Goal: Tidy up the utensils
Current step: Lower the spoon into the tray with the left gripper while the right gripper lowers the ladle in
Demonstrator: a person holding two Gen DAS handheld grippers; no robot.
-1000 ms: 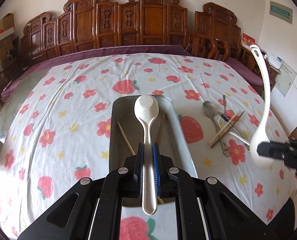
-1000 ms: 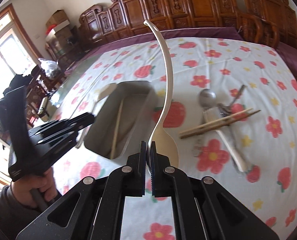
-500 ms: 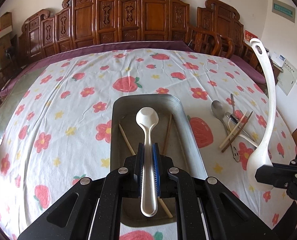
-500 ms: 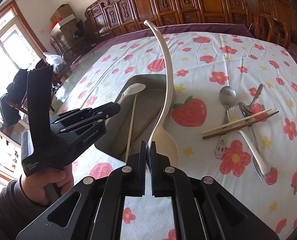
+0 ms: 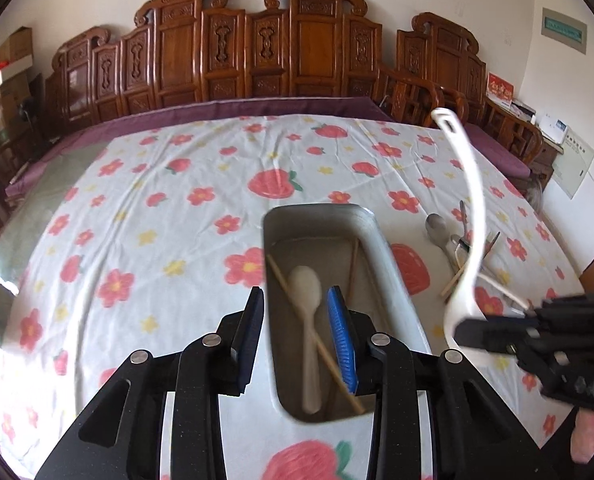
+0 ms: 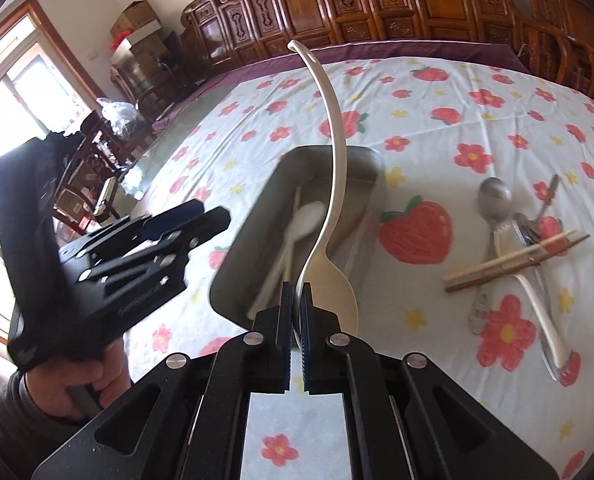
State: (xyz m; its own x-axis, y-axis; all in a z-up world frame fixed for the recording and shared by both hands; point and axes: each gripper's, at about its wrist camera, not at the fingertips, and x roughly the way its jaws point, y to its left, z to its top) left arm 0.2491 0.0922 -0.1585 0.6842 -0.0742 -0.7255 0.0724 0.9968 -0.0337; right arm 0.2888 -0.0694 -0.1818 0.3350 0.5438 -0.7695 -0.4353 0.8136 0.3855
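Observation:
A metal tray lies on the flowered cloth. In it lie a small white spoon and wooden chopsticks. My left gripper is open and empty above the tray's near end; it also shows in the right wrist view. My right gripper is shut on the bowl of a long white ladle, handle pointing up, over the tray's right side. The ladle shows in the left wrist view beside the right gripper.
To the right of the tray lies a pile of utensils: a metal spoon, a chopstick pair, a white fork and other metal pieces. Carved wooden chairs line the far table edge.
My left gripper opened and let the small white spoon drop into the tray. My right gripper carried the ladle left, toward the tray.

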